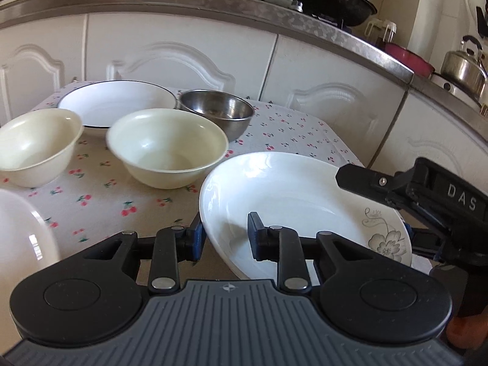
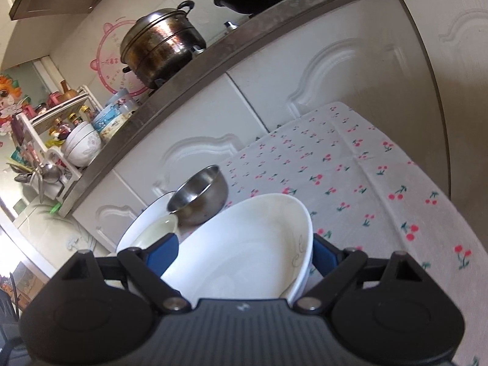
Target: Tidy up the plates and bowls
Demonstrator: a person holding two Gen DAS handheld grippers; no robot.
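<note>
The step in hand is judged to be the lifting of the flowered plate (image 1: 289,195), which lies at 5 o'clock on the surface (image 1: 100,195) in the left wrist view. At the plate's 7 o'clock rim the left gripper (image 1: 225,239) is set with its fingers narrowly parted, one outside the rim and one over the well. Whether the pads actually press on the rim cannot be told. At the plate's 3 o'clock side the right gripper (image 2: 242,253) is spread wide, with its fingers laid against opposite edges, so a grip appears to be made. Both holds should be confirmed before any lift. The plate should be kept level and raised slowly, since glazed ware is likely to slip. The dark-rimmed plate (image 1: 116,103) at 11 o'clock is judged a likely destination, and the path to it should be kept above the bowls. The surface is covered by a cherry-print cloth (image 1: 289,128). A partly seen white plate (image 1: 18,244) lies at 8 o'clock, the left cream bowl (image 1: 36,146) at 9 o'clock, the right cream bowl (image 1: 167,146) near the middle and the steel bowl (image 1: 219,113) at 12 o'clock. Behind, white cabinet doors (image 1: 183,58) are topped by a steel-edged counter (image 1: 213,3), on which a black wok (image 1: 329,0) is seen at 1 o'clock and a kettle (image 1: 463,67) at 3 o'clock.
</note>
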